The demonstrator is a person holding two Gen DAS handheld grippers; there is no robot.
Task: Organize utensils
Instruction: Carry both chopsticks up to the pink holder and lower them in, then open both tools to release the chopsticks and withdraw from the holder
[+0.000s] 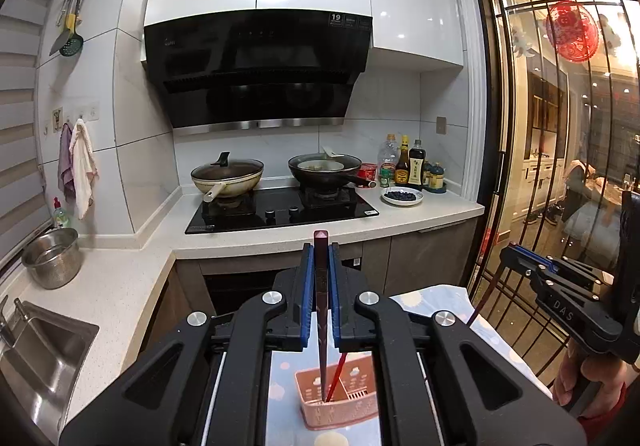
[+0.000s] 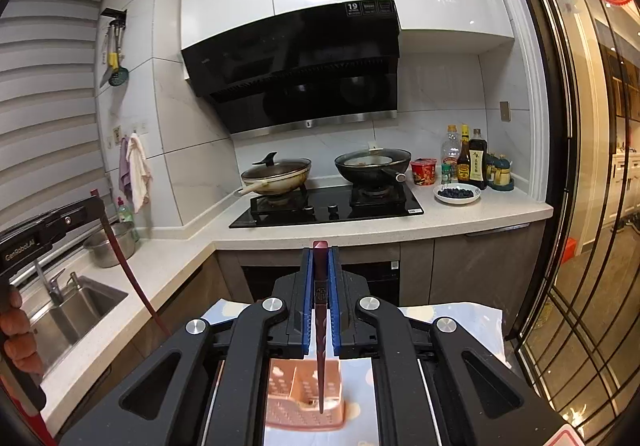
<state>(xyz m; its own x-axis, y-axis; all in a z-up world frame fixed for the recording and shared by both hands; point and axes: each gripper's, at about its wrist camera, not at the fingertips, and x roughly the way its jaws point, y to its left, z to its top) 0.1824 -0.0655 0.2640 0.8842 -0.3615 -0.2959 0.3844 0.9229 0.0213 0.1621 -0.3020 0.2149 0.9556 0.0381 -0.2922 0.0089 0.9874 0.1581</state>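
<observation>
Left wrist view shows one pink basket [image 1: 338,398] low down on the desk [image 1: 424,310], partly hidden by the left gripper [image 1: 321,266]. Its fingers [image 1: 306,286] pinch one dark red chopstick [image 1: 321,286] whose tip reaches down into the basket. Right of the basket, the right gripper [image 2: 321,266] pinches a second chopstick [image 2: 321,326] just above it. Beyond the basket, two pans [image 1: 228,175] sit on the stove [image 1: 280,209]. Three tall bottles [image 1: 416,165] stand past that; the smaller jars are hard to count.

Left gripper [image 1: 321,246] and right gripper [image 2: 321,252] both point slightly downward, jaws nearly closed.
</observation>
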